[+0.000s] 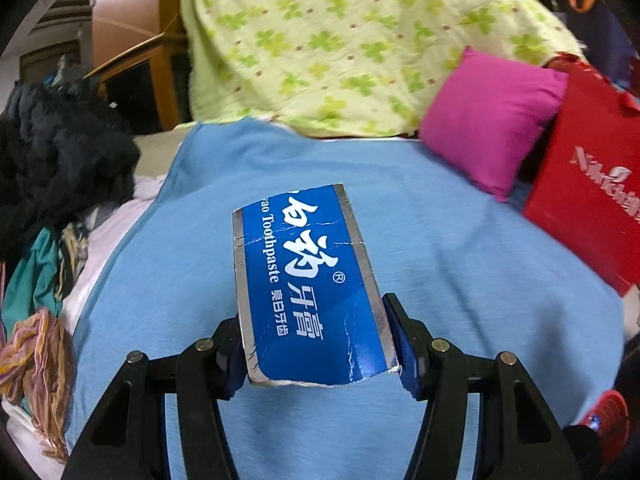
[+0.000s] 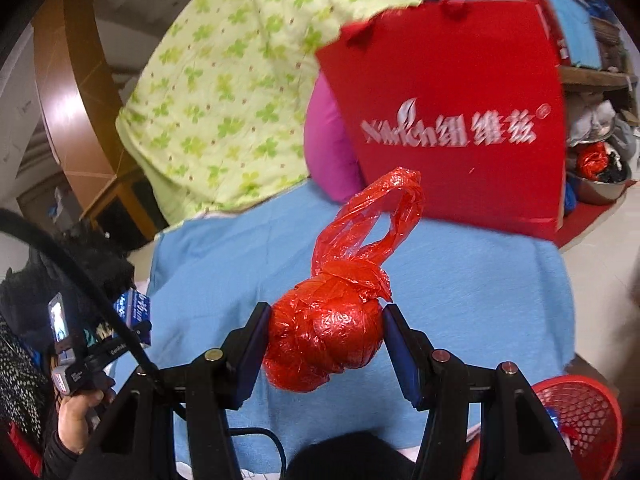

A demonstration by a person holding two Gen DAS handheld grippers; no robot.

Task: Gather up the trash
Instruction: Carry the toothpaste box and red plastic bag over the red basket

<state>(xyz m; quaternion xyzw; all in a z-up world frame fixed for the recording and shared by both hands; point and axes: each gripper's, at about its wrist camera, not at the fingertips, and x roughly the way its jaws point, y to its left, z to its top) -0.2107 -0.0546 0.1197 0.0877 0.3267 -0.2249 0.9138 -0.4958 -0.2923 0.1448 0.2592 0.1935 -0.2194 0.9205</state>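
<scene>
We are holding two pieces of trash above a bed covered with a blue blanket (image 1: 460, 264). Our left gripper (image 1: 320, 344) is pinching a torn blue toothpaste box (image 1: 308, 284) by its long silver edges, with the box pointing away from us over the middle of the blanket. White lettering on the box is reading "Toothpaste" beside large Chinese characters and a registered-trademark sign.

Our right gripper (image 2: 324, 344) is squeezing a knotted red plastic bag (image 2: 332, 332), balled up tight, between its two pads, over the near half of the blanket. The bag's loose handles are sticking up and away from us. What is inside the bag is hidden.

At the blanket's near right corner, off the bed, a red mesh basket (image 2: 580, 420) is sitting low, with something small and blue showing against its inner wall. At the far right corner a red paper carrier bag (image 2: 452, 112) is standing, printed in white with a blurred word and Chinese characters. A magenta pillow (image 1: 492, 120) is leaning against it, and a green clover-print quilt (image 1: 340, 40) is heaped along the far edge. Dark clothes (image 1: 56, 152) are piled along the left edge.

In the right wrist view, our left hand (image 2: 76, 420) is gripping its tool at the lower left.
</scene>
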